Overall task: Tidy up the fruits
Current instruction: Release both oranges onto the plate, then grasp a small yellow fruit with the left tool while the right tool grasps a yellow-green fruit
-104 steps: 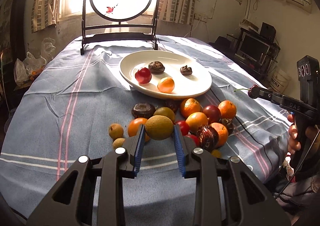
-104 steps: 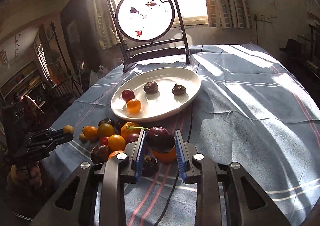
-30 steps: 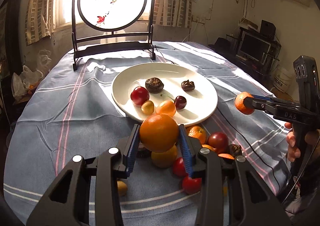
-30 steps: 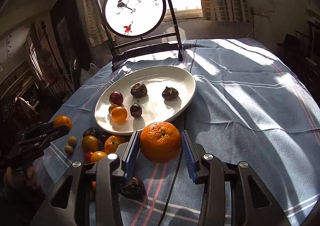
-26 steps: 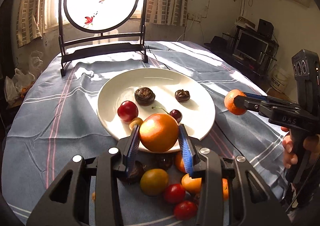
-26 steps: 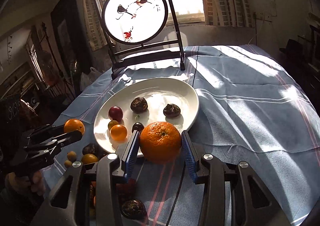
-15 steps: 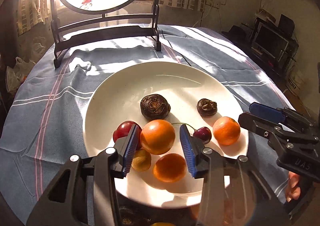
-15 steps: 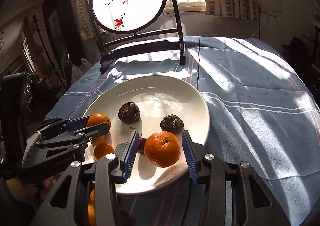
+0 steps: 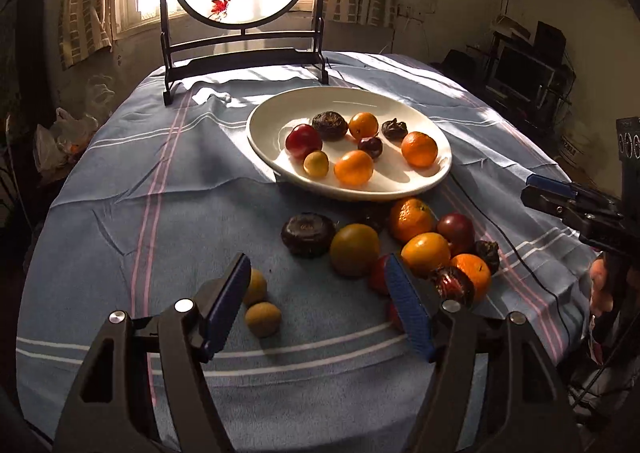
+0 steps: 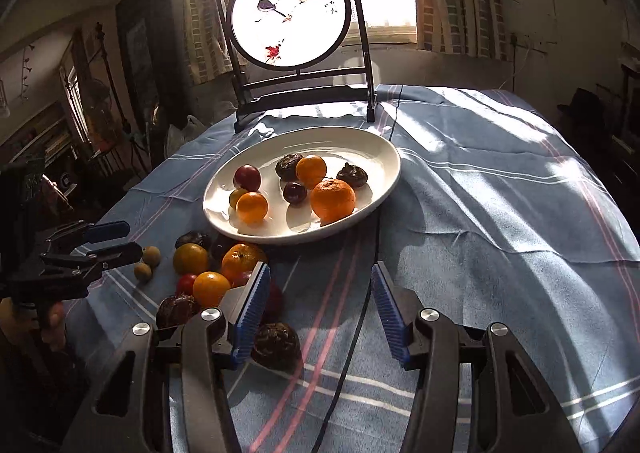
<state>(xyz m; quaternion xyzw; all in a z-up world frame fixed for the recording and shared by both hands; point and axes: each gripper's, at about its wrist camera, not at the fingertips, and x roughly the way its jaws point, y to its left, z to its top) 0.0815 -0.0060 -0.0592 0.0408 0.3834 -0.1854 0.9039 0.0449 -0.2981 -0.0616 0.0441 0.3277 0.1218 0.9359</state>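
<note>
Left wrist: fruit pile (image 9: 404, 249) just beyond gaping left tool (image 9: 316, 307).

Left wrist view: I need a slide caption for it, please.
Open left gripper hovers over loose fruit on the tablecloth, beside a half-filled plate.

**Fruit on plate and cloth**

Eight fruits lay on the white plate (image 9: 264, 141): oranges (image 9: 419, 149), a red plum (image 9: 303, 140), dark wrinkled ones. More fruits (image 9: 354, 255) sat heaped on the cloth just beside it, two longans (image 9: 262, 319) apart.
</note>
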